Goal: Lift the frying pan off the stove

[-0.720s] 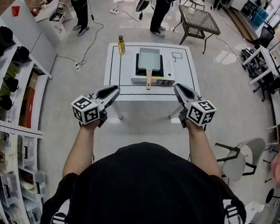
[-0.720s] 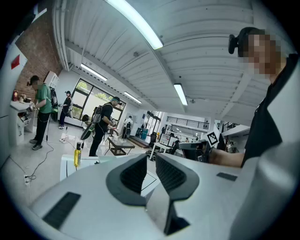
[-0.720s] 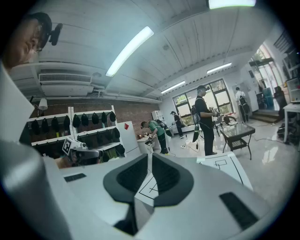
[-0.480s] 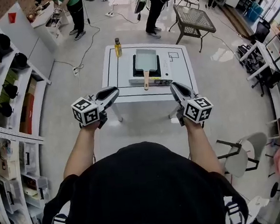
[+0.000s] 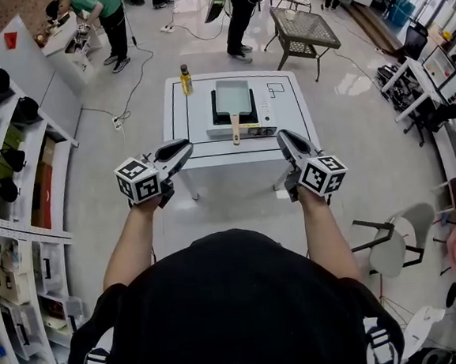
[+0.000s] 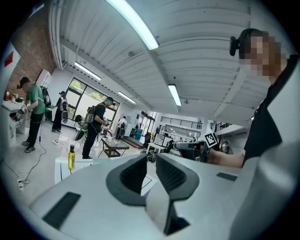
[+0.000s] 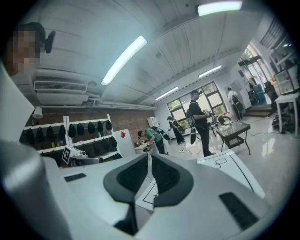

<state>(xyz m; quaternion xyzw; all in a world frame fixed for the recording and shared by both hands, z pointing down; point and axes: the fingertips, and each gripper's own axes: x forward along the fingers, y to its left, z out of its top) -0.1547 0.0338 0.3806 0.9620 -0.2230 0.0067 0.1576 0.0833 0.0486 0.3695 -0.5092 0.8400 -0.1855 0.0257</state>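
A pale green rectangular frying pan [image 5: 231,98] with a wooden handle [image 5: 235,129] sits on a portable stove [image 5: 248,126] on the white table [image 5: 294,116]. Both grippers hang in the air short of the table's near edge, well apart from the pan. My left gripper [image 5: 181,148] is shut with nothing in it; its dark pads [image 6: 135,174] nearly meet. My right gripper [image 5: 284,138] is shut and empty too, its pads [image 7: 165,175] together. Each gripper view looks level across the room, and the pan is hidden there.
A yellow oil bottle [image 5: 186,79] stands at the table's far left corner, also seen as the bottle [image 6: 71,157] in the left gripper view. Black lines mark the tabletop [image 7: 225,165]. Shelves [image 5: 11,149] line the left wall. People stand beyond the table, by a metal side table [image 5: 302,26].
The table and pan have drifted slightly up and left in the head view as the camera shifted. Both grippers keep the same pose, still shut.
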